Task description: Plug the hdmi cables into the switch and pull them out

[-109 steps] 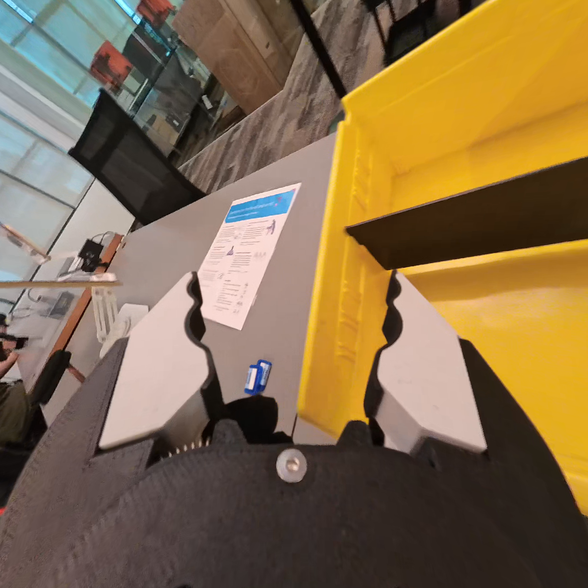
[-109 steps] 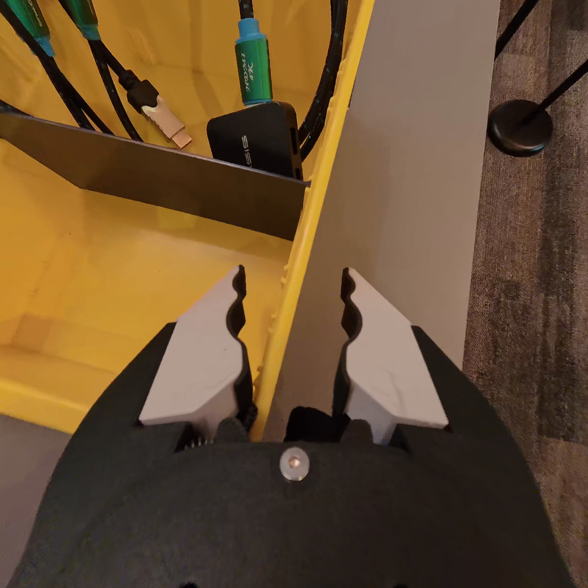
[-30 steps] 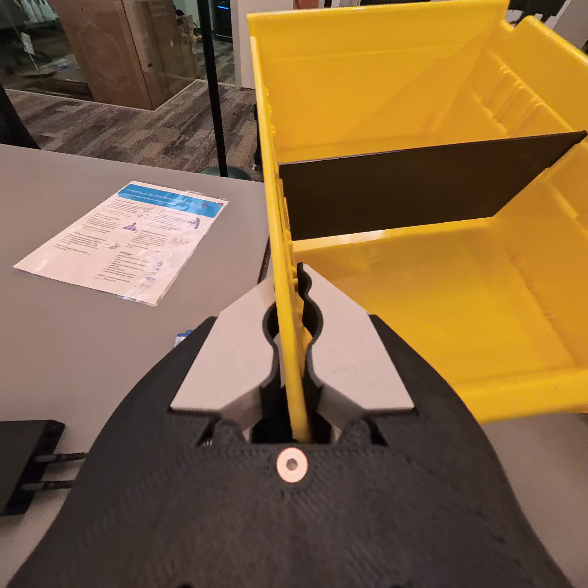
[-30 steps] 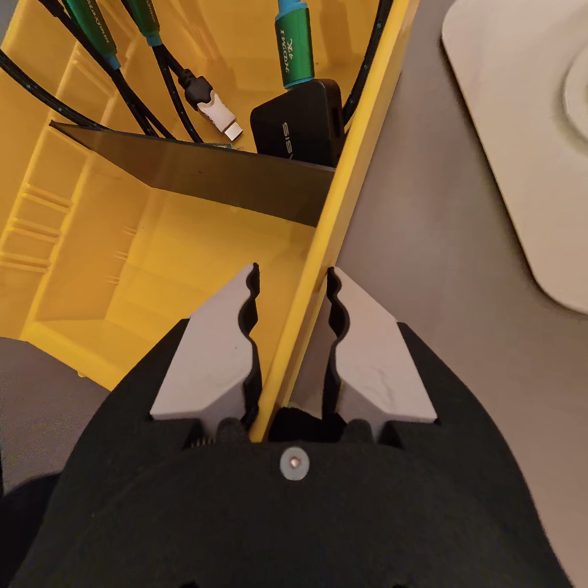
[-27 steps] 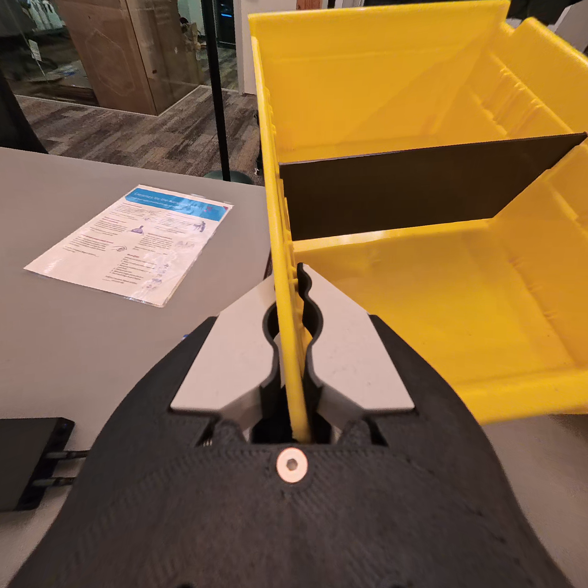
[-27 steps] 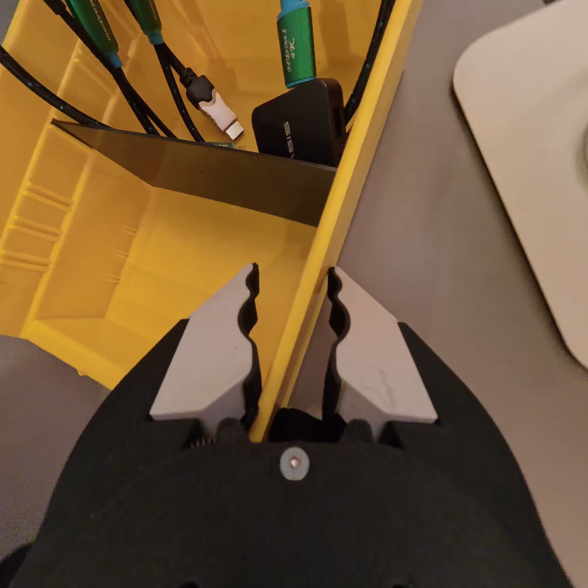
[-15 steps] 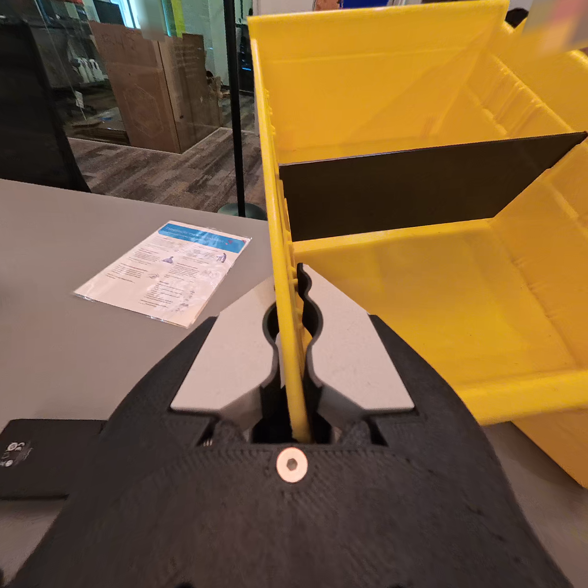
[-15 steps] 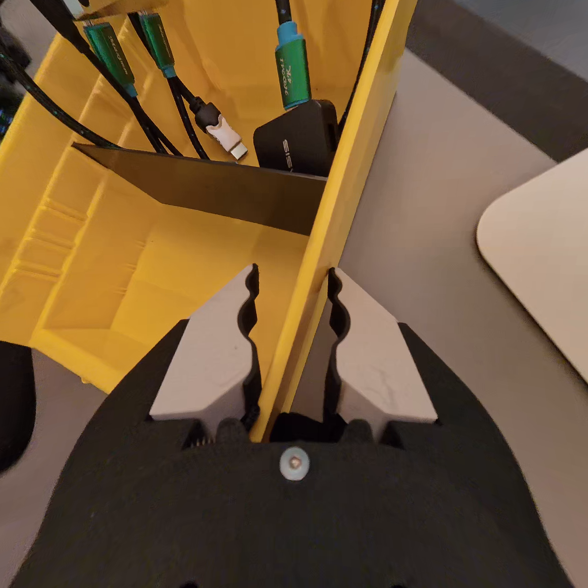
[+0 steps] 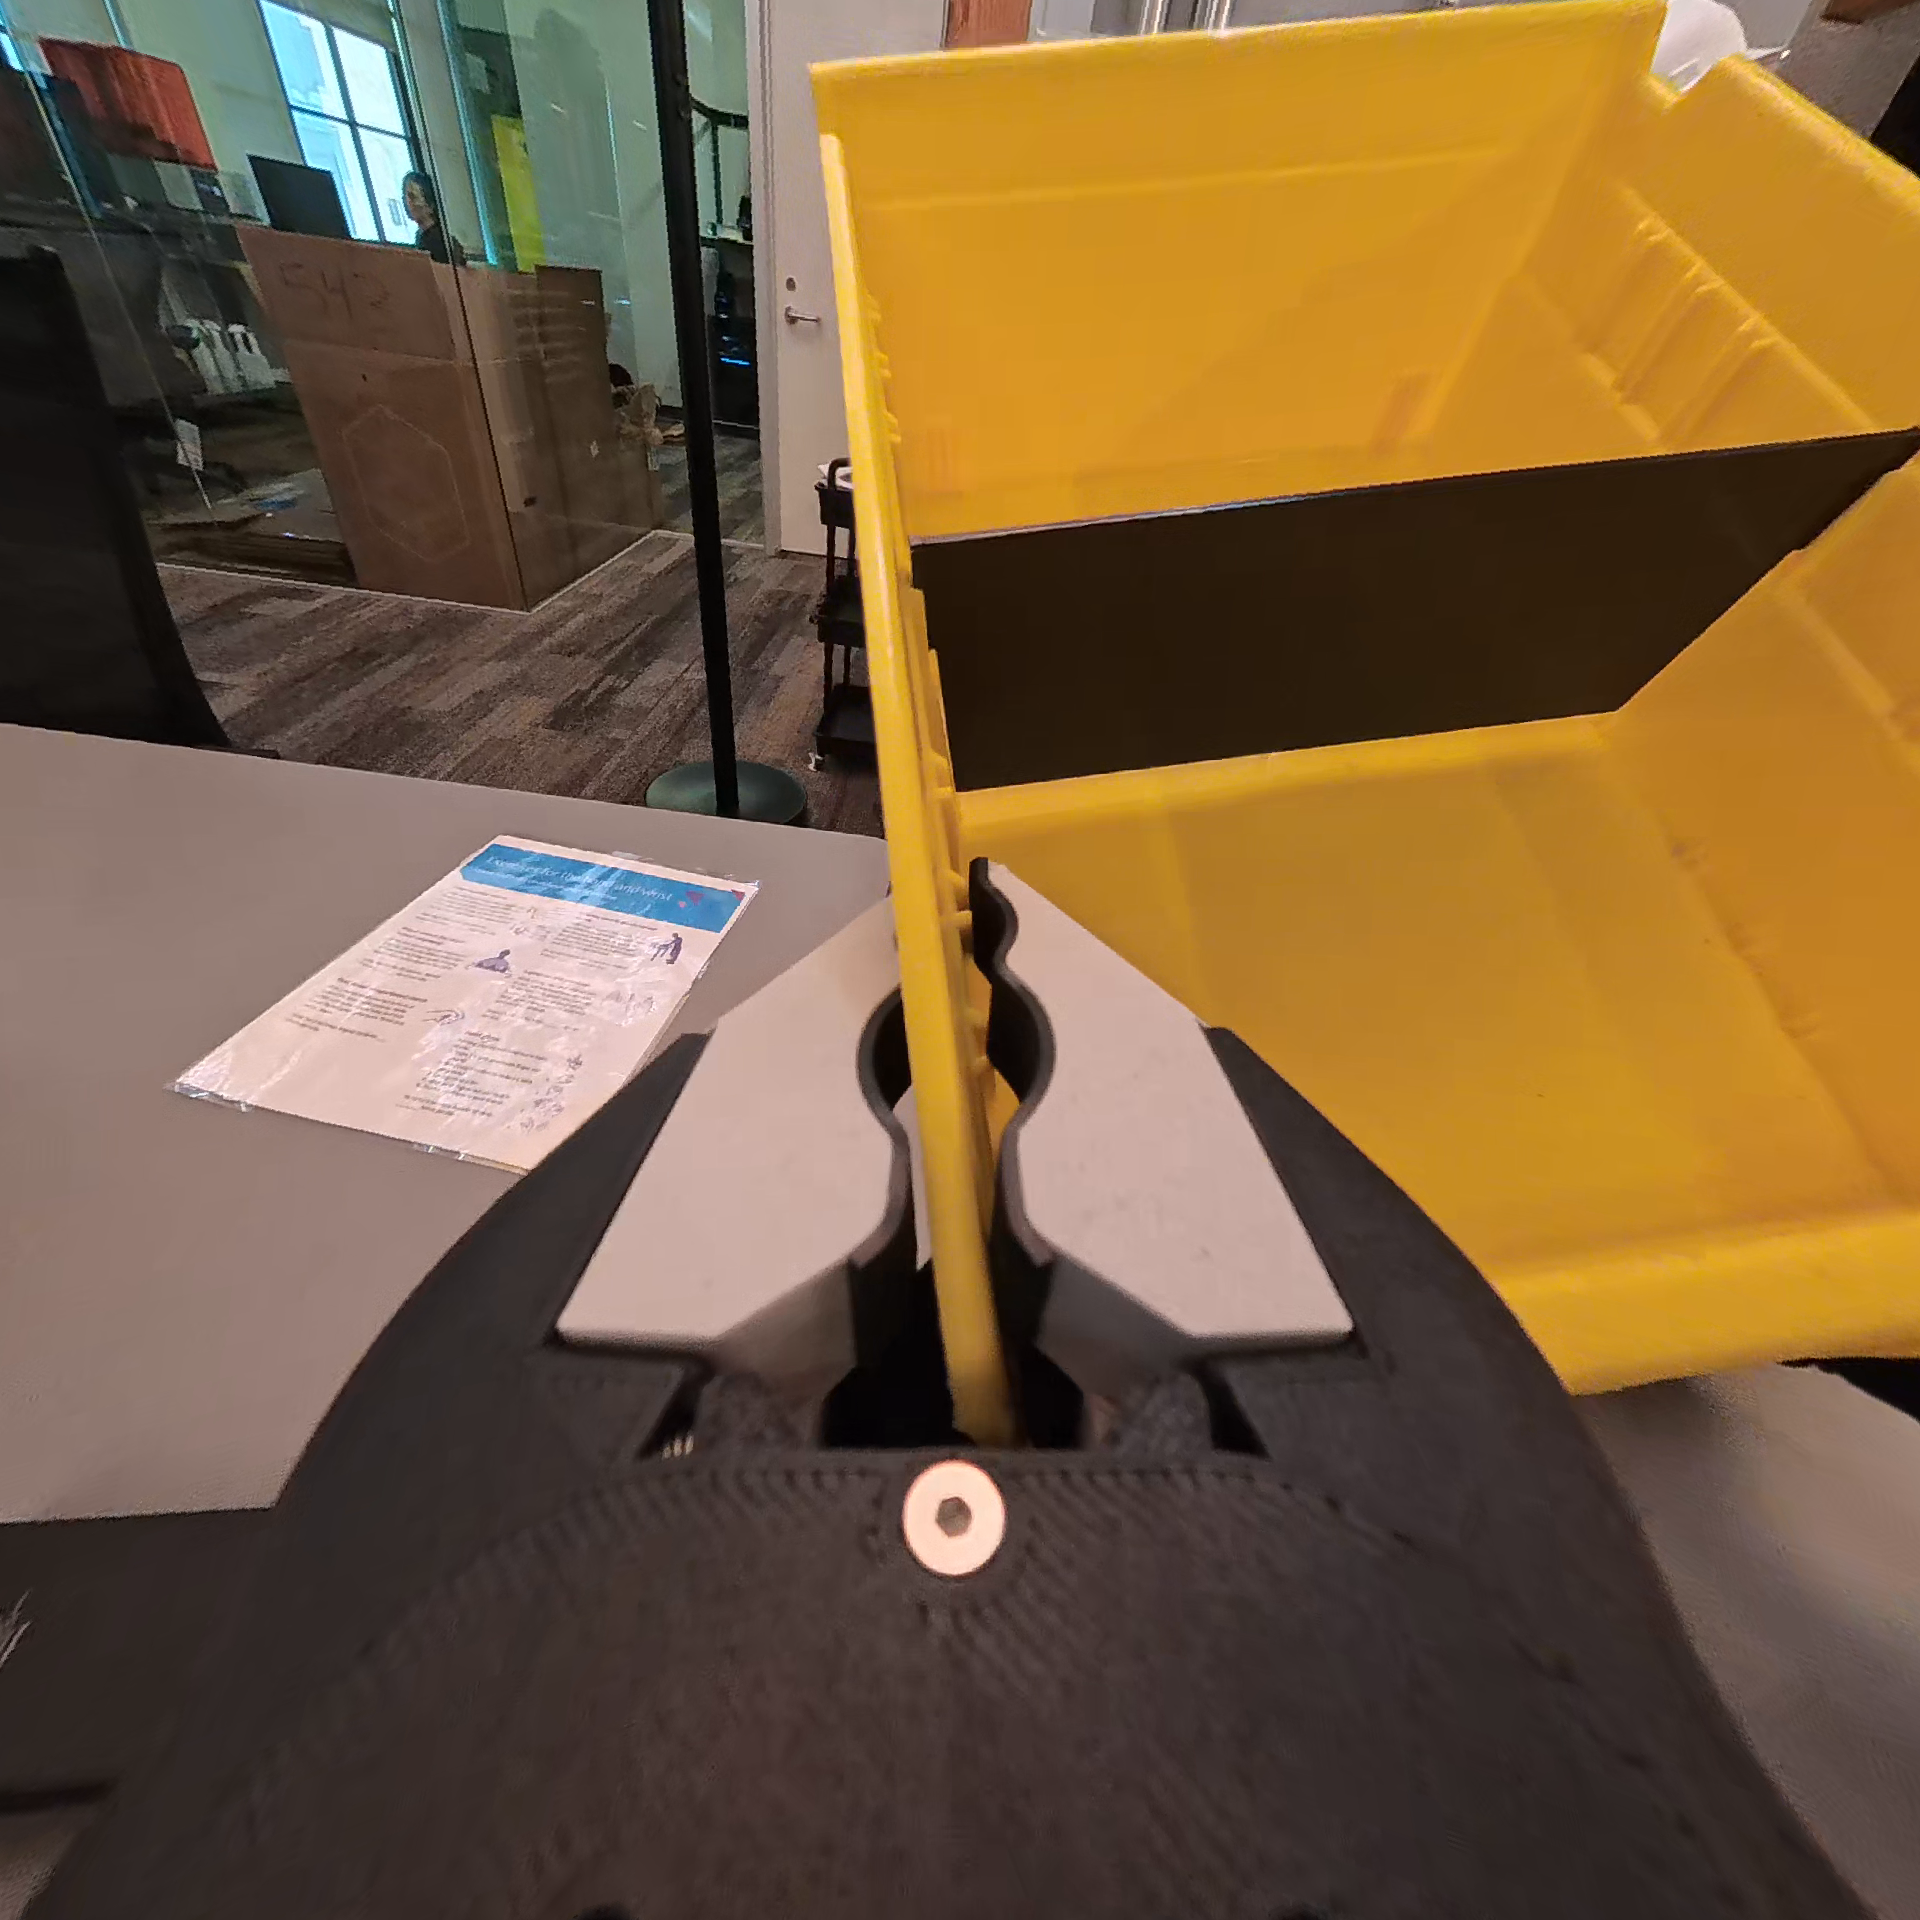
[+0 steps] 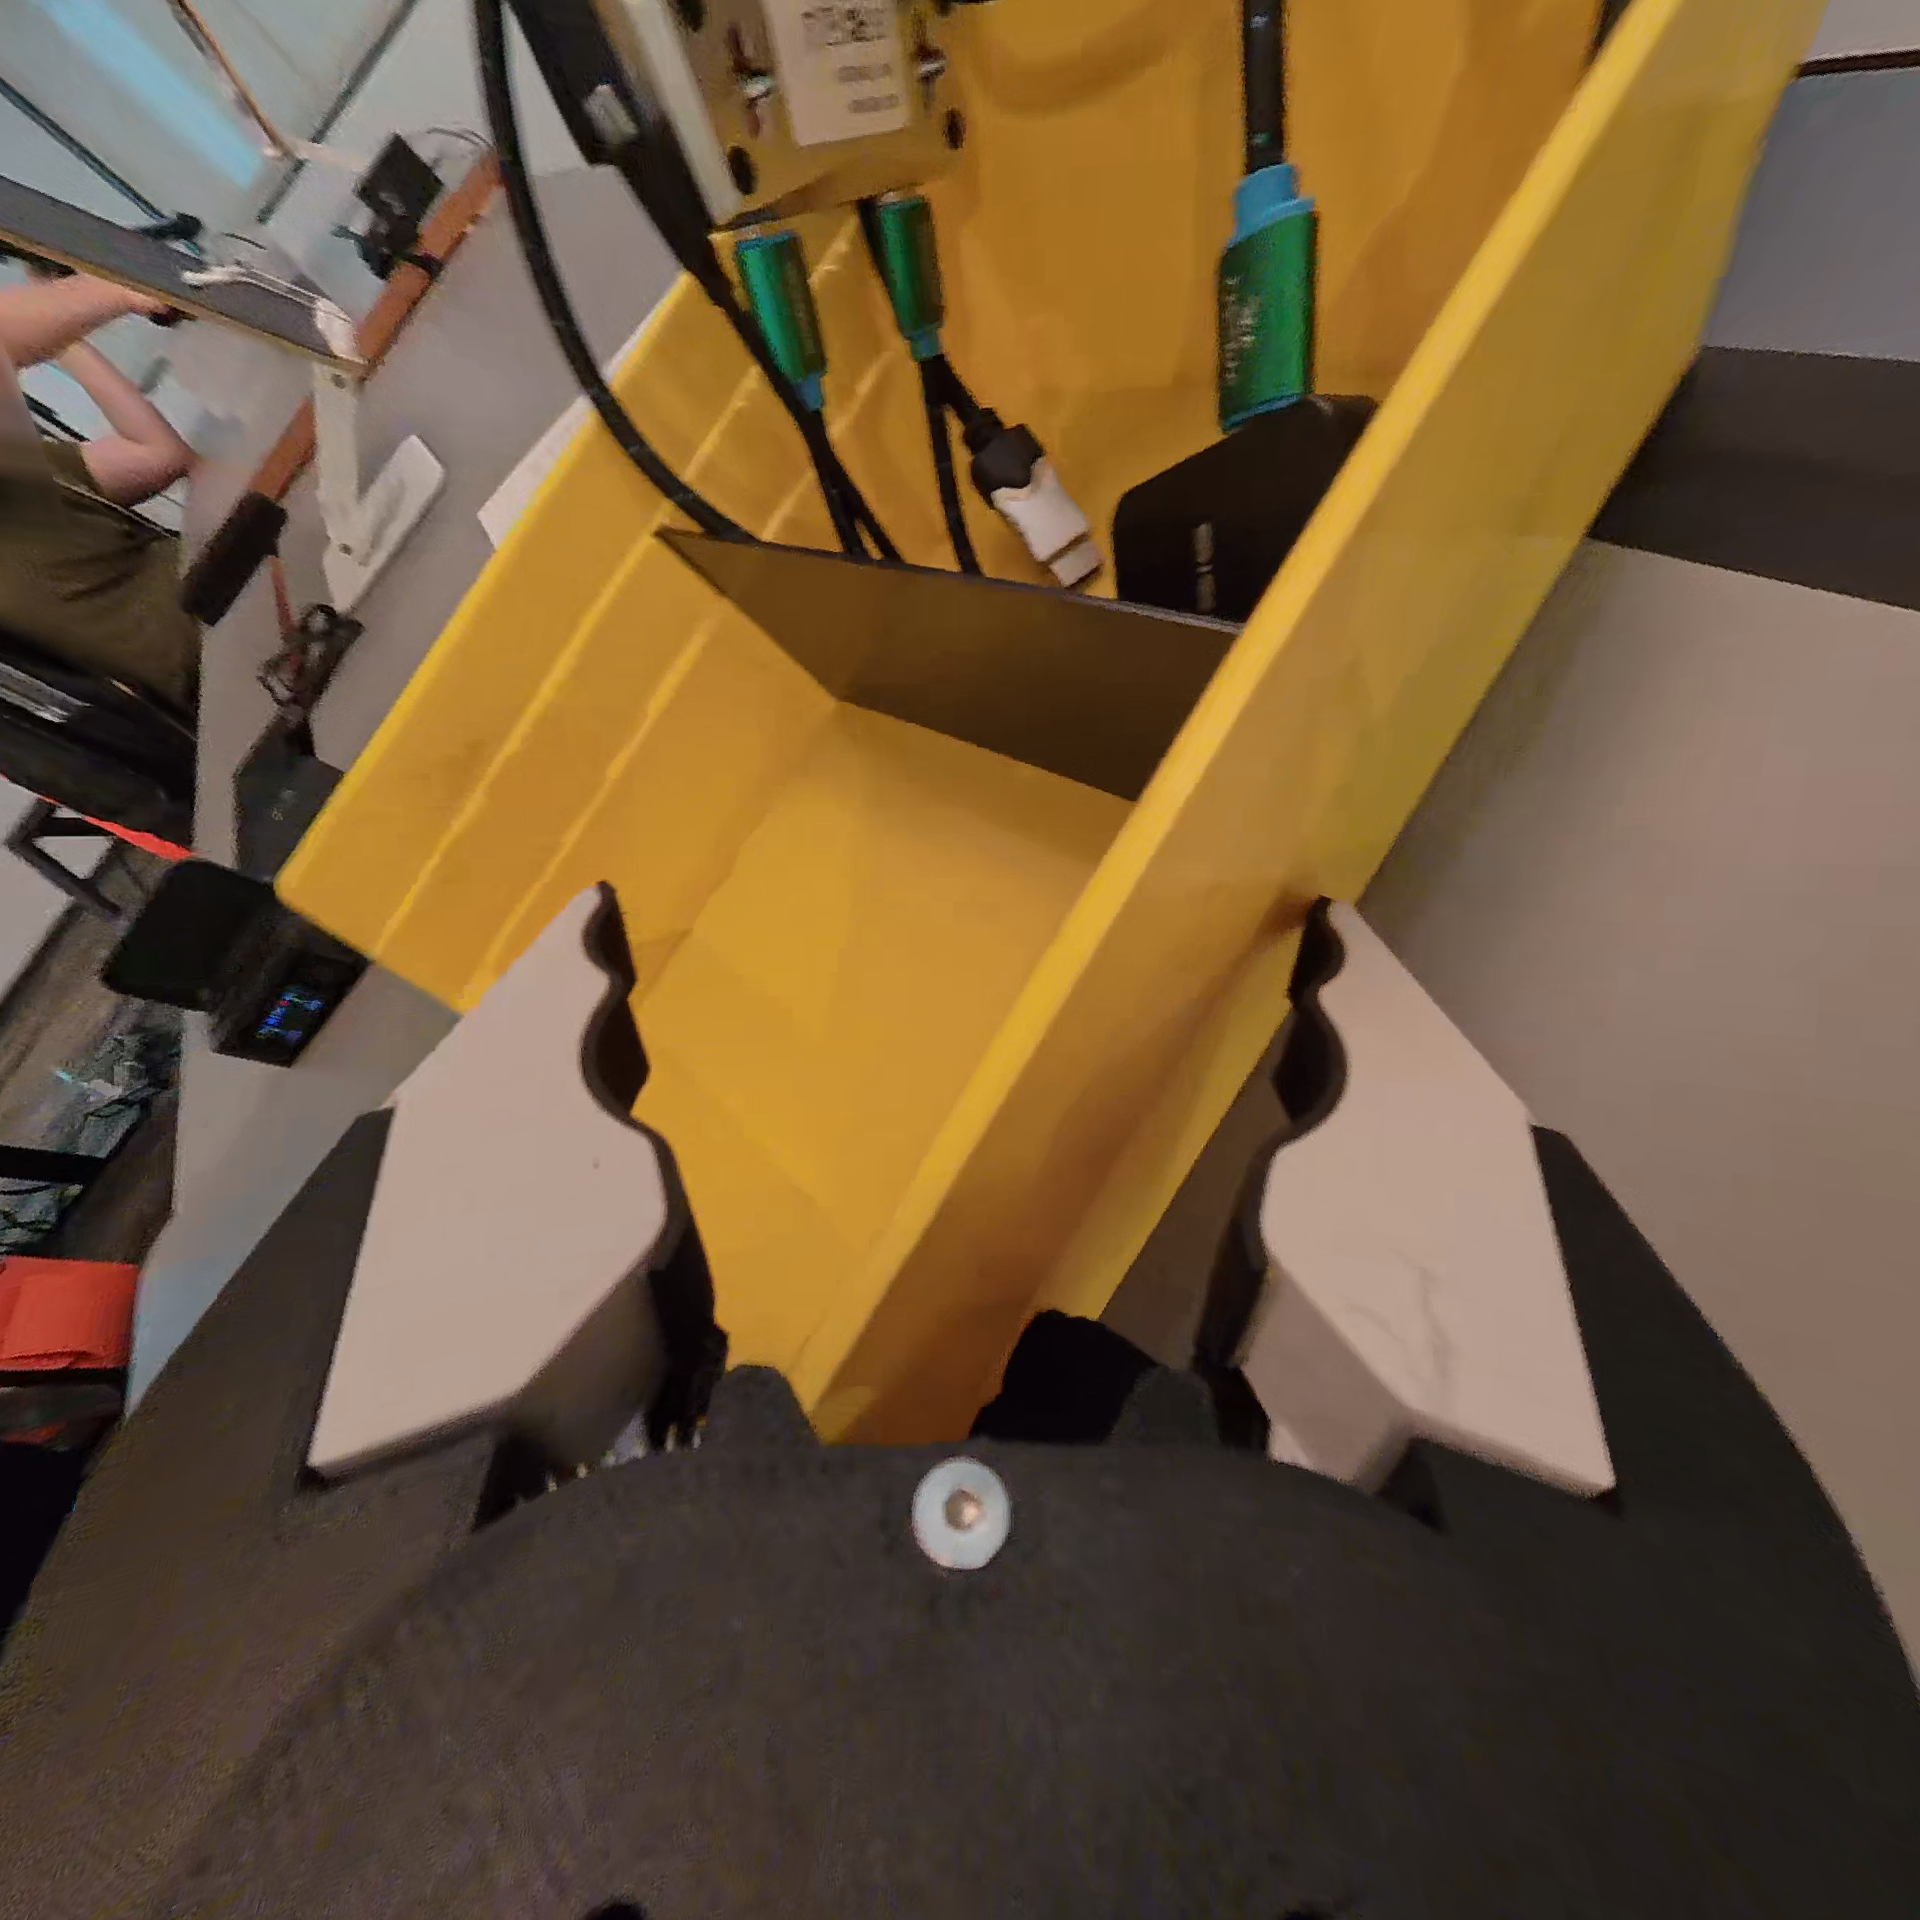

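A yellow bin (image 9: 1351, 1039) with a black divider (image 9: 1351, 603) stands on the grey table. My left gripper (image 9: 940, 904) is shut on the bin's left wall. My right gripper (image 10: 958, 912) is open wide and straddles the bin's right wall (image 10: 1195, 831) without pinching it. In the right wrist view, the far compartment holds the black HDMI switch (image 10: 1226, 520) with a green HDMI plug (image 10: 1262, 312) at its far edge, seemingly plugged in. Two more green plugs (image 10: 784, 312) and a white-tipped connector (image 10: 1044, 514) hang loose beside it. A tan box (image 10: 821, 94) sits above them.
A laminated paper sheet (image 9: 468, 997) lies on the table (image 9: 156, 1143) left of the bin. A black device (image 9: 104, 1600) lies at the near left. A black box with a small screen (image 10: 239, 966) stands beyond the bin. A person (image 10: 62, 520) is at the far left.
My right gripper has opened wide off the bin's right wall. My left gripper, open 3.6 s ago, stays shut on the left wall. Both views have tilted upward.
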`<action>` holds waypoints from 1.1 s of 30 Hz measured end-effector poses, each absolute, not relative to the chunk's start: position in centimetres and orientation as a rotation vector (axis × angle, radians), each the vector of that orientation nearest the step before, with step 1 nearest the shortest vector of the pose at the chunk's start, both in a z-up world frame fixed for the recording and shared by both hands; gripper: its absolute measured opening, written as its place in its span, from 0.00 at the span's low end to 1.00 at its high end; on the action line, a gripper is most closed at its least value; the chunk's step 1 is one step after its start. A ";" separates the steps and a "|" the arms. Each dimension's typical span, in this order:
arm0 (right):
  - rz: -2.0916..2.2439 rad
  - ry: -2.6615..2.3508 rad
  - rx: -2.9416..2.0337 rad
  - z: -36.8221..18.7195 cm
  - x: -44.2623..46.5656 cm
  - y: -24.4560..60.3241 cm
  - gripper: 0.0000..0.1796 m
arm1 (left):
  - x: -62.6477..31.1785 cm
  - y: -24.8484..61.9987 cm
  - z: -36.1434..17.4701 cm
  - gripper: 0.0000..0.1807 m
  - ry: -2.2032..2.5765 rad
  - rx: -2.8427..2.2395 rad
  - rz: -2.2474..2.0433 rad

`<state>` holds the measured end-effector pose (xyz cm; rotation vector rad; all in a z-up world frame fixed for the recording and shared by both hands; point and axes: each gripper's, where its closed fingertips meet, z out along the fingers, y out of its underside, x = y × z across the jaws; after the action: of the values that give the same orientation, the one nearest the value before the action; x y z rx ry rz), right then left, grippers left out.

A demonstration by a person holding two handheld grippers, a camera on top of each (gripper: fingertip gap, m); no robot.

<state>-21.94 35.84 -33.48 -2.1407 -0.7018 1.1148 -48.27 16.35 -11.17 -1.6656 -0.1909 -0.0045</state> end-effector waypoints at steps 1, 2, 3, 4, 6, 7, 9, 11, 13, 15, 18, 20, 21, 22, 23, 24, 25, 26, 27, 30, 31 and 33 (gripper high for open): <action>1.159 -0.687 -2.130 -33.2 -22.7 35.6 0.73 | -48.2 16.4 -11.2 0.01 -0.189 -1.667 -0.006; 1.209 -0.663 -2.123 -32.8 -23.3 35.4 0.77 | -48.1 16.5 -11.3 0.01 -0.186 -1.669 -0.007; 1.255 -0.640 -2.122 -32.5 -23.8 35.2 0.79 | -48.0 16.7 -11.4 0.01 -0.184 -1.673 -0.009; 1.296 -0.627 -2.126 -32.2 -24.2 34.9 0.80 | -47.8 16.8 -11.5 0.01 -0.181 -1.676 -0.011; 1.390 -0.617 -2.127 -31.8 -24.6 34.2 0.80 | -47.4 17.0 -11.5 0.01 -0.172 -1.682 -0.012; 1.433 -0.619 -2.125 -31.5 -24.7 33.8 0.80 | -47.2 17.2 -11.5 0.01 -0.165 -1.684 -0.012; 1.479 -0.622 -2.104 -30.6 -24.2 33.4 0.79 | -46.6 17.4 -11.2 0.01 -0.149 -1.686 -0.013; 1.471 -0.648 -2.058 -28.8 -23.1 33.1 0.79 | -45.6 17.7 -10.8 0.01 -0.125 -1.683 -0.014; 1.435 -0.713 -1.996 -26.6 -21.3 32.7 0.78 | -44.2 18.1 -10.2 0.01 -0.087 -1.681 -0.020; 1.401 -0.759 -1.933 -24.1 -18.9 32.3 0.76 | -42.2 18.7 -9.4 0.01 -0.036 -1.676 -0.035; 1.359 -0.804 -1.816 -19.7 -14.1 31.3 0.72 | -38.2 19.7 -8.1 0.01 0.057 -1.665 -0.069; 1.341 -0.864 -1.726 -17.0 -10.6 29.8 0.71 | -34.9 20.5 -7.4 0.01 0.135 -1.656 -0.105; 1.321 -0.910 -1.684 -16.0 -8.6 28.8 0.71 | -33.0 20.8 -7.1 0.01 0.179 -1.656 -0.123; 1.279 -0.933 -1.651 -15.1 -6.4 28.1 0.70 | -31.0 21.1 -6.9 0.01 0.224 -1.657 -0.145; 1.236 -0.937 -1.618 -14.3 -4.1 27.6 0.70 | -28.9 21.5 -6.8 0.01 0.268 -1.660 -0.169; 1.220 -0.923 -1.586 -13.3 -1.8 27.0 0.70 | -26.7 21.9 -6.8 0.01 0.314 -1.665 -0.194; 1.217 -0.891 -1.557 -12.3 0.6 26.6 0.70 | -24.4 22.3 -7.0 0.01 0.358 -1.669 -0.220; 1.217 -0.852 -1.527 -11.2 3.0 26.1 0.70 | -22.0 22.7 -7.2 0.01 0.402 -1.673 -0.247; 1.220 -0.816 -1.489 -10.1 5.3 25.4 0.70 | -19.5 23.2 -7.6 0.01 0.444 -1.680 -0.275; 1.212 -0.738 -1.329 -7.3 11.8 22.6 0.67 | -11.7 24.6 -9.9 0.01 0.554 -1.720 -0.396; 1.209 -0.727 -1.284 -6.7 13.5 21.3 0.67 | -9.1 25.1 -10.8 0.01 0.583 -1.735 -0.430; 1.185 -0.664 -1.231 -5.9 16.9 19.5 0.68 | -4.3 26.1 -13.0 0.01 0.637 -1.772 -0.471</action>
<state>16.92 19.47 -5.94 -1.2305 -0.6636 1.1852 -4.32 26.10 -12.97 -1.7724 0.6368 -0.4709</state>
